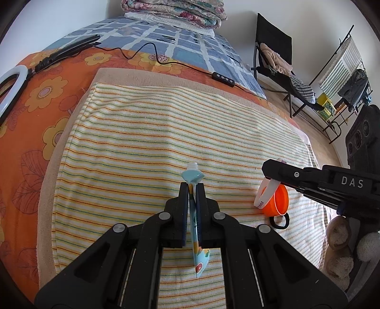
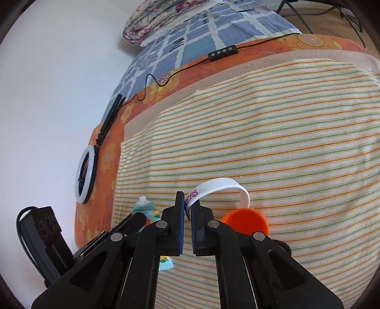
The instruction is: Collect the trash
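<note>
Over the striped towel [image 1: 152,133] on the bed, my left gripper [image 1: 192,190] has its fingers pinching a flattened blue tube [image 1: 192,174], off the towel. To its right, my right gripper [image 2: 188,204] pinches a white wristband [image 2: 220,184] just above the orange cup [image 1: 277,200].

A bedroom in a home — a bed [image 1: 185,45] fills most of the frame, spread with a striped towel [image 1: 166,133] over an orange flowered sheet [image 1: 47,95], folded quilts [image 1: 175,10] stacked at top centre. At upper right, a folding chair [image 1: 273,54] and drying rack [image 1: 342,69] hold clothes — lived-in clutter.
</note>
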`<state>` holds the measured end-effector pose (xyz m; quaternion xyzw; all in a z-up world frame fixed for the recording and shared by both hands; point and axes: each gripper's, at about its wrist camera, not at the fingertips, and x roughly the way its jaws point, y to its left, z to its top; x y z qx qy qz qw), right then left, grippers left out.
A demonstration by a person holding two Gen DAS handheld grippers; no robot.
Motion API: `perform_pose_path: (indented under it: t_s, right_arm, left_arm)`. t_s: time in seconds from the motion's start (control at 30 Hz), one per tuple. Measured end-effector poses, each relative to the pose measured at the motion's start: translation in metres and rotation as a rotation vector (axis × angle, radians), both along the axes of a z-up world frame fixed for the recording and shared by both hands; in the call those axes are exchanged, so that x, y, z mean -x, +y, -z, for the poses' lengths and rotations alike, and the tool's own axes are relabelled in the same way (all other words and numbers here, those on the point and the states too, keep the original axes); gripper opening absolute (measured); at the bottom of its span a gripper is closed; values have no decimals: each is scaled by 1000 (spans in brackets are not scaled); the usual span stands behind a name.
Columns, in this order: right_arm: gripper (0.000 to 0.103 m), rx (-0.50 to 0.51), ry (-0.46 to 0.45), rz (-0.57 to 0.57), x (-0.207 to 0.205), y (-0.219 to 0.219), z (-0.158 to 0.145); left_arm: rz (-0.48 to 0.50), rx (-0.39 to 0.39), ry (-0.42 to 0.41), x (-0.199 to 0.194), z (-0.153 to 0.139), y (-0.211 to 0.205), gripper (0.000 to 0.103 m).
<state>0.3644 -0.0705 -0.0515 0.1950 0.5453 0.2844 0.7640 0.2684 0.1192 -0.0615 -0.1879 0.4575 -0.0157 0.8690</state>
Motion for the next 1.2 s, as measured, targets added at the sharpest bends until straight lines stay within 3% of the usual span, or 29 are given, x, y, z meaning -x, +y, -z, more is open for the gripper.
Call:
perform_pose_path:
  t_s: [0.23, 0.67, 0.8, 0.93, 1.0, 1.03, 1.07, 1.1, 1.2]
  right_arm:
    - [3, -17, -39, -70, 24, 7, -24]
    - [3, 34, -109, -116, 82, -24, -53]
    - [3, 20, -103, -116, 95, -39, -54]
    - [3, 20, -103, -123, 104, -51, -52]
    - [3, 18, -94, -126, 105, -55, -48]
    - [3, 9, -85, -124, 105, -58, -45]
    - [3, 5, -77, -123, 104, -59, -42]
    - [3, 4, -73, -121, 104, -61, -39]
    - [3, 8, -73, -117, 104, -66, -33]
  left_arm:
    - [-4, -12, -10, 13, -12, 5, 4]
    - [37, -69, -51, 52, -31, -11, 3]
    - [60, -92, -6, 46, -12, -17, 3]
    - [-41, -63, 69, 36, 2, -2, 4]
    - [-78, -59, 107, 31, 8, 4, 9]
    - [-93, -54, 125, 27, 11, 6, 25]
    - [-103, -44, 140, 23, 14, 8, 47]
    - [-117, -36, 146, 20, 17, 9, 57]
    - [-149, -18, 162, 10, 22, 10, 57]
